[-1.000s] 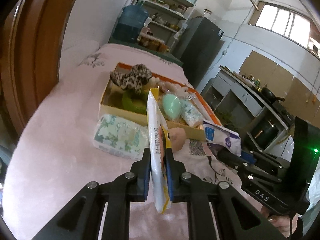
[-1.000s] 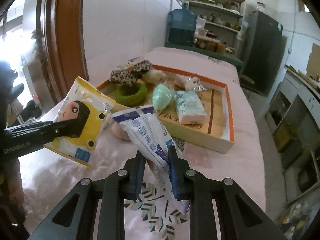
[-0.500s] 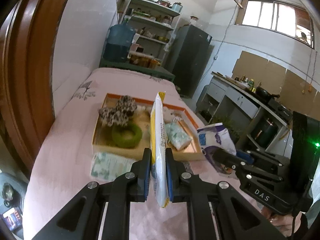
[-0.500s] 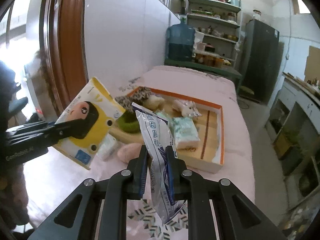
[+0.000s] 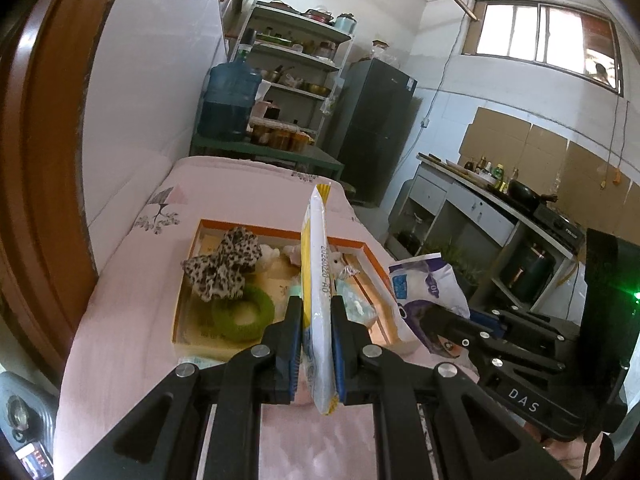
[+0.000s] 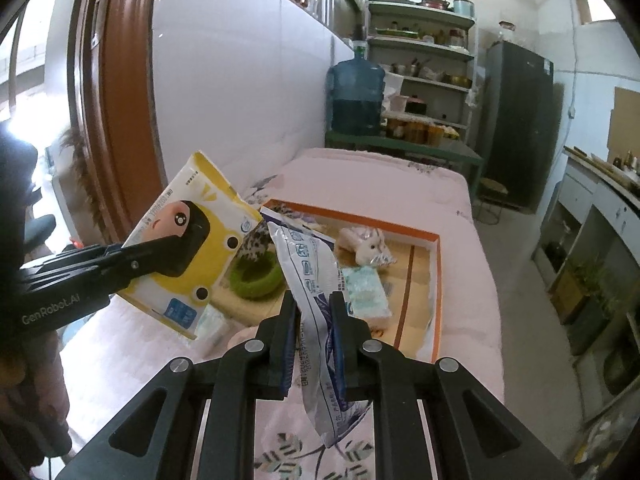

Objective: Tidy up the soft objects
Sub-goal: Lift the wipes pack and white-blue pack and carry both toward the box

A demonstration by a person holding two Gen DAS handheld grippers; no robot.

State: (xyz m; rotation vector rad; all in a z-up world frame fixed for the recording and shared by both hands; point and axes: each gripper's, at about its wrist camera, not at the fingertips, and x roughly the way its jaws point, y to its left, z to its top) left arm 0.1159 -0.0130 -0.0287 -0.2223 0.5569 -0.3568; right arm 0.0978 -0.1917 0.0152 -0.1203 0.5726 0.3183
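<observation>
Both grippers clamp packets above the tray (image 6: 436, 276), apparently crowded with soft items.

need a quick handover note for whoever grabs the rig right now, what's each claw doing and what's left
Left claw: shut on the yellow tissue pack, held in the air, edge-on to its own camera.
Right claw: shut on the blue-and-white packet, also off the table.
Tray: already holds the leopard-print bow, green ring, small plush toy and a pale green tissue pack.
Left: both held packs go in; another small pack and a pink item lie on the cloth before the tray.
</observation>
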